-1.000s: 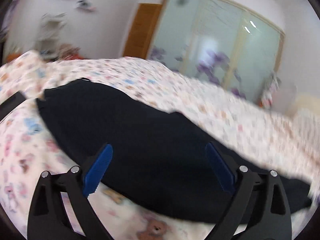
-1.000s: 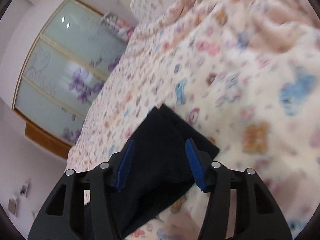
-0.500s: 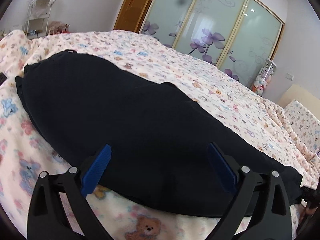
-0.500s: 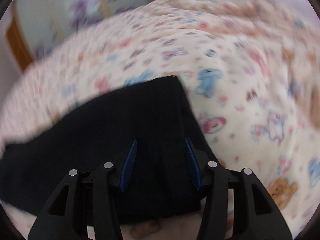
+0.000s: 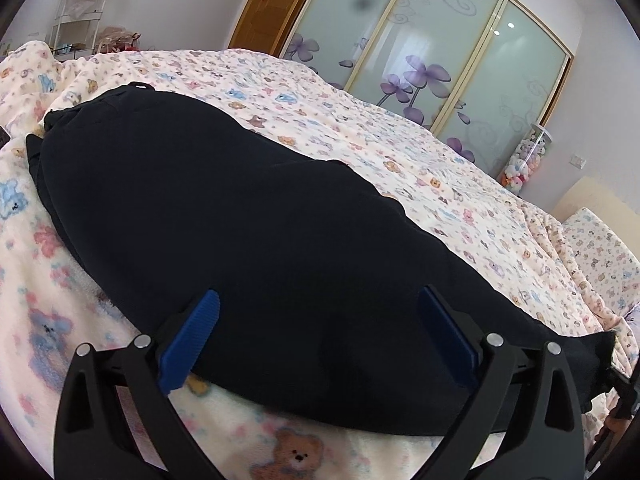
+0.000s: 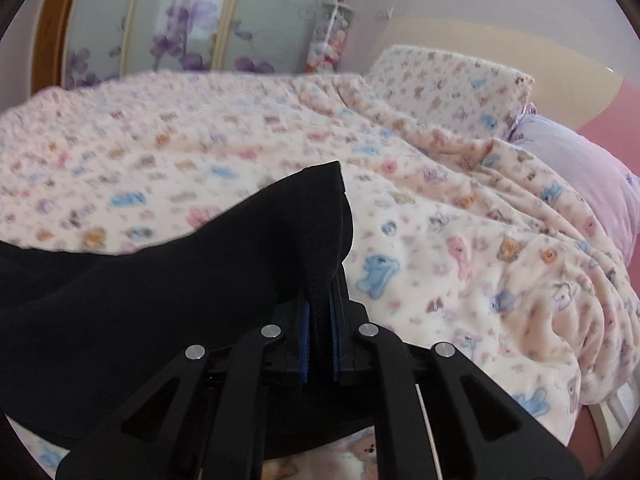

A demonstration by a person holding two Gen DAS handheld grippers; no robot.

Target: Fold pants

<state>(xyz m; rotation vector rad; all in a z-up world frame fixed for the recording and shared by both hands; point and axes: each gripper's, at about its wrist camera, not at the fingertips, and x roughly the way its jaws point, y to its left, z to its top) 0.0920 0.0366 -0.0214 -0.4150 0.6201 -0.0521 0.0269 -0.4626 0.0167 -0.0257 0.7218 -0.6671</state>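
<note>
The right claw [image 6: 318,336] has just pinched together on the hem end of the black pants [image 6: 168,300], cloth bunched between its blue pads, while the left claw [image 5: 320,340] hangs with its jaws wide apart over the pants' near edge, gripping nothing. The pants lie stretched across the teddy-print blanket [image 5: 440,168] on the bed, waistband out at 10 o'clock in the left view. Looks like the grab step of an end-to-end fold: next the left probably needs to clamp its own bit before both lift and carry the hem over.
</note>
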